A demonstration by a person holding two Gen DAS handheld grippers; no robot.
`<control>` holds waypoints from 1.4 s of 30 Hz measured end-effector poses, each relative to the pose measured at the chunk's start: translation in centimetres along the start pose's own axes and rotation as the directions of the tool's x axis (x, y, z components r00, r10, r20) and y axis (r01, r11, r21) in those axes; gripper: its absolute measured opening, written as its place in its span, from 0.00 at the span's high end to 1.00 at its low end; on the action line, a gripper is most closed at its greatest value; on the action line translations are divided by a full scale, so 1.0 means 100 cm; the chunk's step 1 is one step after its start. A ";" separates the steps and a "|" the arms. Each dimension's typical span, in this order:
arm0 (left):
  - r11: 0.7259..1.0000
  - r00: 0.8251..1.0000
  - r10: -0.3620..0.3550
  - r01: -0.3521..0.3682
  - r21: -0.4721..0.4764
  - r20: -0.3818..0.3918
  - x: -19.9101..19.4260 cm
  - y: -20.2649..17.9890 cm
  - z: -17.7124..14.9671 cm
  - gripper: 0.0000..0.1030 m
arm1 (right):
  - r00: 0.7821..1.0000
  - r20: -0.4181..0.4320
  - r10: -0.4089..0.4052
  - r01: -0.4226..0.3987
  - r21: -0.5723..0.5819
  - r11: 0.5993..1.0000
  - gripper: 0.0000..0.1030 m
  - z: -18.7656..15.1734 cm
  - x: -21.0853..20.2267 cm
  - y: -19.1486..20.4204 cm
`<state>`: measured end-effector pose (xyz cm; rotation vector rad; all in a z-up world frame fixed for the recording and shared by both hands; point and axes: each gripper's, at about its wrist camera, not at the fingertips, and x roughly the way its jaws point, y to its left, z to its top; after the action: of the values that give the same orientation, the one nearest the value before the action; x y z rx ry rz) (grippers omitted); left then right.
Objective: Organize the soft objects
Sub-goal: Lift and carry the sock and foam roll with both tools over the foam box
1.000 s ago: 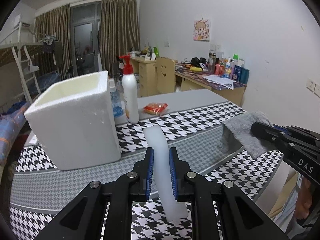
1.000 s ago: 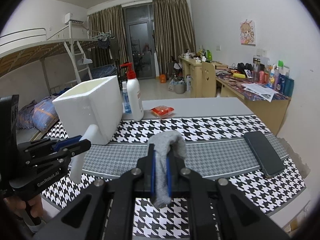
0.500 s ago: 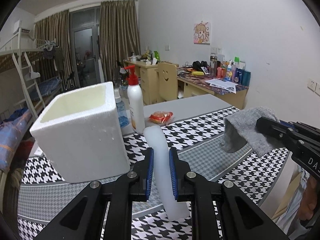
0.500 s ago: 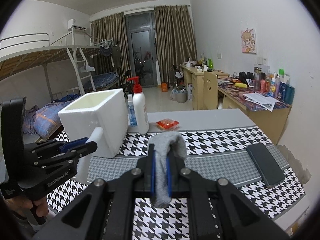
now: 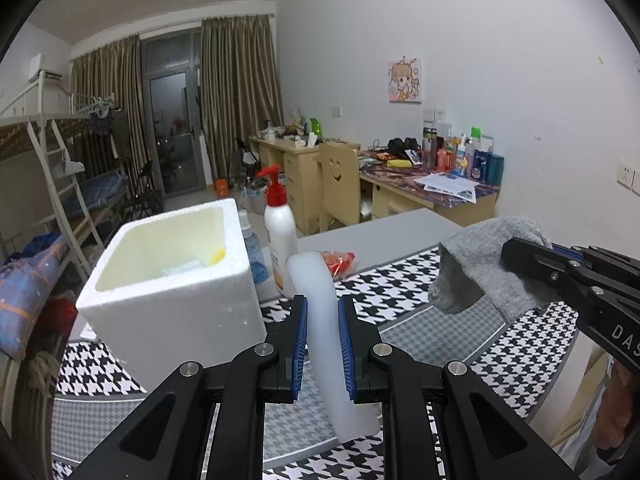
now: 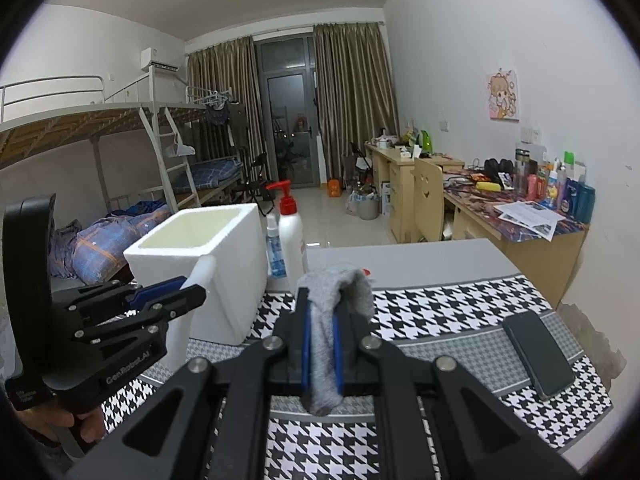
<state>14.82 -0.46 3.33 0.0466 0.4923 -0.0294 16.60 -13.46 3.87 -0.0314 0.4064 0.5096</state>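
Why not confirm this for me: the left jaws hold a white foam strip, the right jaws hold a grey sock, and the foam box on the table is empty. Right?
Wrong on the box. The foam box is not empty: the left wrist view shows something yellow and something pale lying inside. The rest stands: the left gripper holds the white foam strip, and the right gripper holds the grey sock.

black angular two-finger left gripper with blue ribbed pads, silver round screws, matching black right gripper, white lettering on side

A dormitory bedroom: a metal bunk bed with ladder at left, curtained balcony door at centre, cluttered wooden desks along the right wall.
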 end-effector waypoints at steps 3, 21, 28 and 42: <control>1.000 1.000 0.002 -0.002 0.000 0.015 -0.003 0.002 0.004 0.84 | 1.000 0.005 0.001 -0.001 -0.003 1.000 0.89 0.004 0.001 0.002; 0.999 0.996 0.033 -0.033 0.000 0.079 -0.010 0.022 0.030 0.84 | 0.999 0.036 0.015 -0.013 -0.050 0.999 0.89 0.034 0.009 0.021; 0.999 0.994 0.047 -0.047 -0.001 0.100 -0.009 0.027 0.043 0.84 | 0.999 0.046 0.025 -0.022 -0.063 0.998 0.89 0.046 0.012 0.025; 0.995 0.988 0.096 -0.095 -0.016 0.119 0.001 0.048 0.063 0.84 | 0.997 0.049 0.061 -0.056 -0.093 0.994 0.89 0.074 0.030 0.040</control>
<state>18.07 4.03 9.01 0.0579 0.3695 0.0639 19.82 -7.64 9.75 -0.0949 0.3334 0.5856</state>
